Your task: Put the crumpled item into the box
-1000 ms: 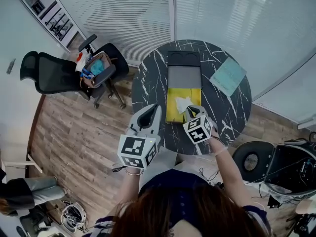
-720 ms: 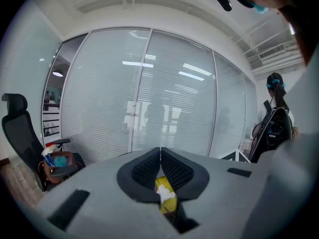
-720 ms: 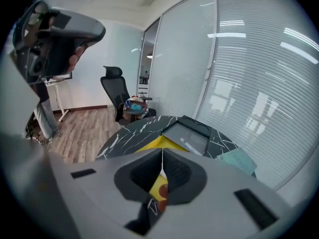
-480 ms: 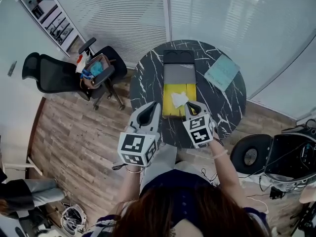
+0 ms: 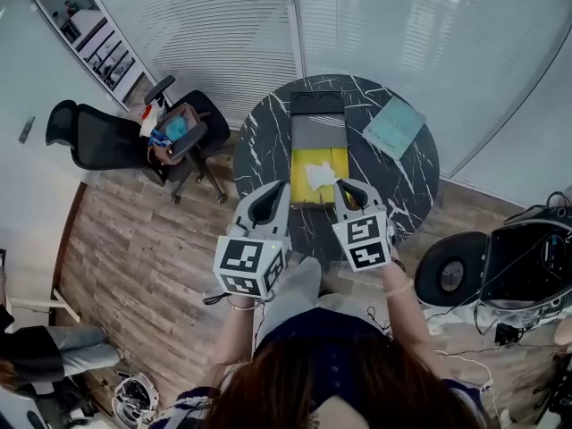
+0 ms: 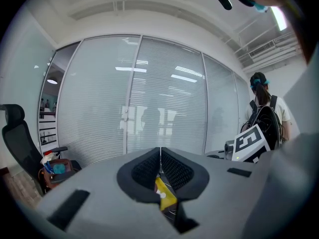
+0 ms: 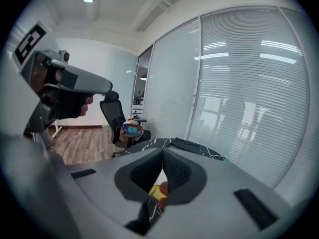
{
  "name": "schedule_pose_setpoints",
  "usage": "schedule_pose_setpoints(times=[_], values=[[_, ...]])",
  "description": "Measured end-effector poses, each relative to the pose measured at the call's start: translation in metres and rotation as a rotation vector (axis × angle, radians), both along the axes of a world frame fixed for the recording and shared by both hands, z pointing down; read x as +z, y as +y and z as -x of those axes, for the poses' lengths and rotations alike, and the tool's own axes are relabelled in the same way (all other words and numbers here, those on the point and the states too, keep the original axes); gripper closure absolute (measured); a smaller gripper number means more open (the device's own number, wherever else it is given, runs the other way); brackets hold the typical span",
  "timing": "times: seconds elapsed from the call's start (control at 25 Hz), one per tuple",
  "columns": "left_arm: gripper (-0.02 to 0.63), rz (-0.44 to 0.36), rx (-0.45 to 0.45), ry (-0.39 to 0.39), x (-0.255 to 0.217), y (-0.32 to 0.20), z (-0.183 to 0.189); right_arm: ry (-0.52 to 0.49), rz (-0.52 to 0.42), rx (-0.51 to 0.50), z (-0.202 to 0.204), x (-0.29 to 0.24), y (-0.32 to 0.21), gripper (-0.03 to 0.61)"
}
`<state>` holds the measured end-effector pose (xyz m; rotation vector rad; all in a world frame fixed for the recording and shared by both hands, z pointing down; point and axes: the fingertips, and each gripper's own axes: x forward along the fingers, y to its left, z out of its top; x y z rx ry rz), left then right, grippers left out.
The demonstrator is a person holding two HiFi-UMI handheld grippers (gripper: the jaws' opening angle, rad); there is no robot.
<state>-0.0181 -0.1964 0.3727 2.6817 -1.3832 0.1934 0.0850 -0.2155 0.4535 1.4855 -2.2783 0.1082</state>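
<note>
A white crumpled item (image 5: 320, 175) lies on a yellow sheet (image 5: 304, 186) on the round black marble table (image 5: 259, 141). Just beyond it lies the flat grey box (image 5: 318, 134), its dark end (image 5: 317, 104) farthest from me. My right gripper (image 5: 340, 185) is shut and empty, its tips just right of the crumpled item and apart from it. The left gripper (image 5: 283, 189) is shut and empty too, over the table's near left edge. In the left gripper view the jaws (image 6: 160, 153) meet, with yellow (image 6: 164, 195) below. The right gripper (image 7: 163, 156) also shows closed jaws.
A teal notebook (image 5: 393, 126) lies at the table's right side. A black office chair (image 5: 98, 137) and a stool with a bag (image 5: 174, 128) stand left of the table. Dark equipment (image 5: 527, 266) sits on the floor at right. Glass walls with blinds (image 5: 375, 25) stand behind.
Both grippers have drawn back a little toward me. The right gripper's tips are now farther from the crumpled item, which stays on the yellow sheet. The view has shifted slightly.
</note>
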Motion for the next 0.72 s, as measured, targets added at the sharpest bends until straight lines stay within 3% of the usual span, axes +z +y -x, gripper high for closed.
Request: schedule_pose_setpoints(times=[0.72], values=[[0.581, -0.034, 0.017, -0.023, -0.006, 0.048, -0.016, -0.085, -0.16, 0.066, -0.024, -0.056, 0.07, 0.554]])
